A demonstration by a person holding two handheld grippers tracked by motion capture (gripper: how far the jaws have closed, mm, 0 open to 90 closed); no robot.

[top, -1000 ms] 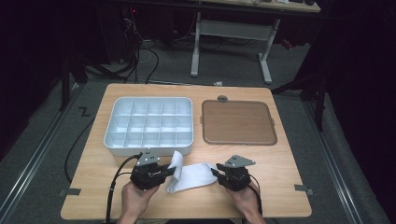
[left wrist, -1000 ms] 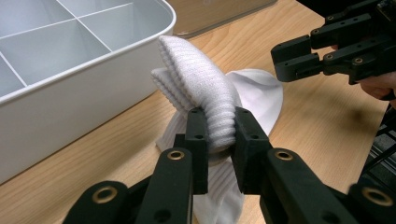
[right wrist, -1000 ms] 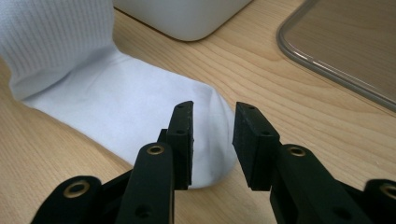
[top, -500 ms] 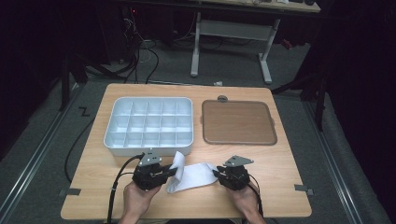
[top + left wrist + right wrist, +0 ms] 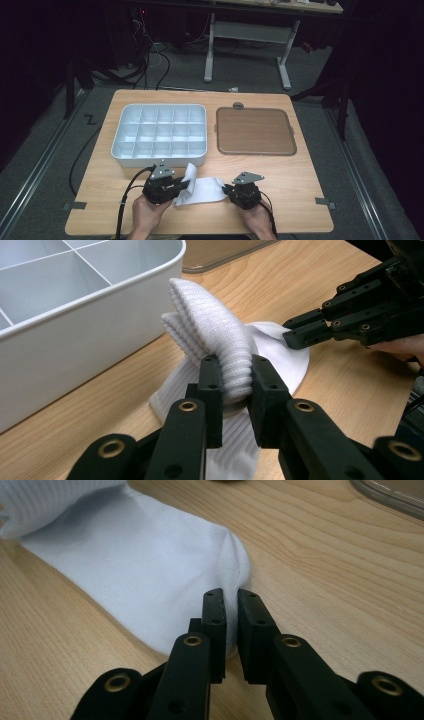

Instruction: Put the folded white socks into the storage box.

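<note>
A white sock (image 5: 205,190) lies on the wooden table between my two grippers, near the front edge. My left gripper (image 5: 182,186) is shut on the sock's ribbed cuff (image 5: 220,340), and the cuff stands up folded above the jaws of the left gripper (image 5: 235,375). My right gripper (image 5: 227,190) is shut on the rounded toe end of the sock (image 5: 135,570), and the cloth's edge is pinched between the jaws of the right gripper (image 5: 230,600). In the left gripper view, the right gripper (image 5: 292,337) bites the sock's far edge.
A white compartment tray (image 5: 125,150) stands just behind the left gripper, its wall (image 5: 100,325) close to the raised cuff. A brown rectangular lid (image 5: 255,131) lies to the tray's right. Bare table (image 5: 300,200) stretches to the right of my right hand.
</note>
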